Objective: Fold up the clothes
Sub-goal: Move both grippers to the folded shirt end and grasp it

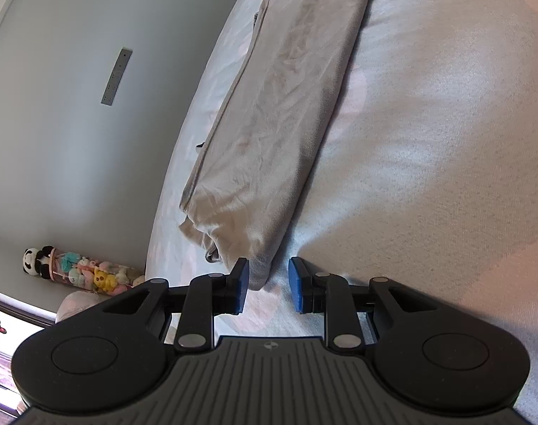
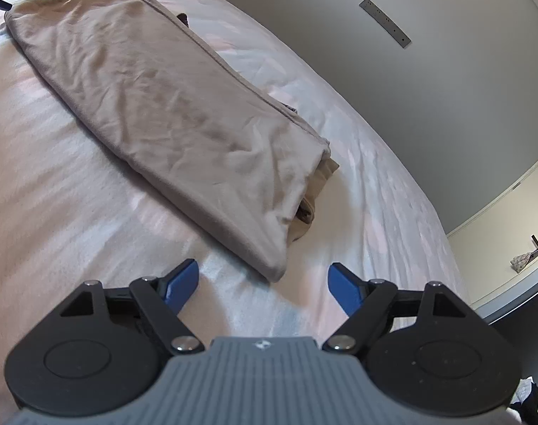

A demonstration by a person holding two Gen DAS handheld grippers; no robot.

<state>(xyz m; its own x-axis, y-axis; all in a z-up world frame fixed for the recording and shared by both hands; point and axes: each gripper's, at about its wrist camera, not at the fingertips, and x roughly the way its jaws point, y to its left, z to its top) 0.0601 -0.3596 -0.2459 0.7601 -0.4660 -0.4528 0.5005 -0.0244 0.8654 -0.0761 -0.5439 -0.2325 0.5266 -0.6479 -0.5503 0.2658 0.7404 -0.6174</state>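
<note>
The pale bedsheet (image 2: 74,212) covers the bed. On it lies the beige garment (image 2: 155,106), folded into a long strip. The right gripper (image 2: 263,283) is spread wide just before one end. The left gripper (image 1: 269,283), parted, empty, is at the other end.
</note>
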